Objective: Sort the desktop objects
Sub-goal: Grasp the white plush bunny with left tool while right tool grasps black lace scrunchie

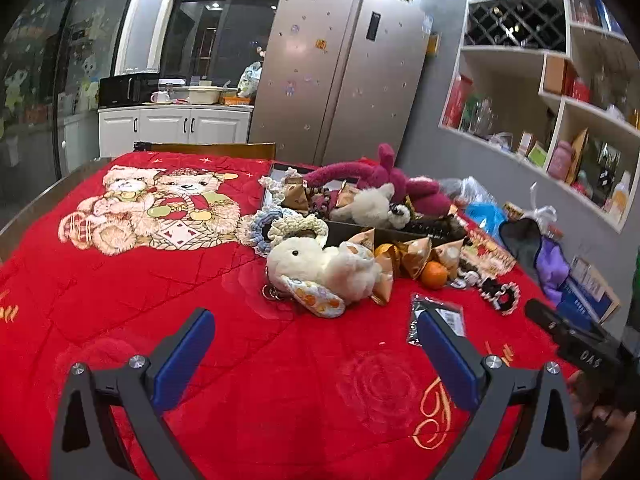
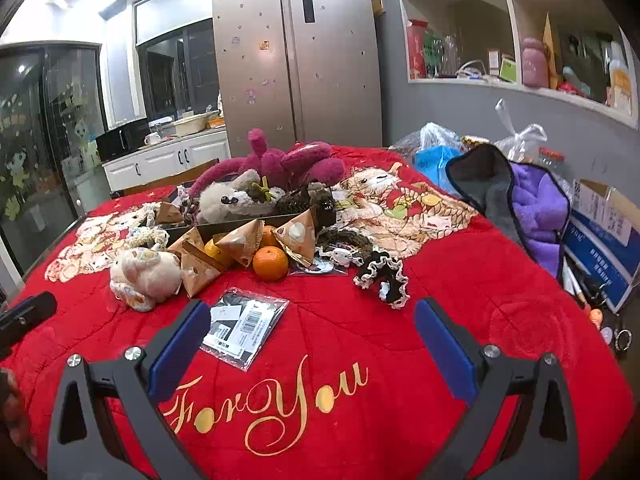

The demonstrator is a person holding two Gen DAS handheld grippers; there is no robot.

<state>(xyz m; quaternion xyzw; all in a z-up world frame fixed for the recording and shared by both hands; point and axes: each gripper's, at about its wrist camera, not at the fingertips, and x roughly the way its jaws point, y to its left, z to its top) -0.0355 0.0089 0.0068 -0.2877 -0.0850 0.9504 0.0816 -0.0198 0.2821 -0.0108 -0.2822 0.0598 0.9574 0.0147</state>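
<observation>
Big red blanket (image 2: pixel 460 300) covers the table. A dark tray (image 2: pixel 248 222) sits in the middle w/ a pink plush (image 2: pixel 292 164) at its back. White bunny (image 1: pixel 320 270) lies just in front, orange (image 2: pixel 270 263) near it, flat packet (image 2: pixel 244 326) closest. Left gripper (image 1: pixel 316 356) & right gripper (image 2: pixel 312 340) hover over the blanket, jaws wide apart, holding nothing.

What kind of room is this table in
Most likely a home kitchen or dining area: a double-door fridge, white counter cabinets with a microwave, and open wall shelves.
</observation>
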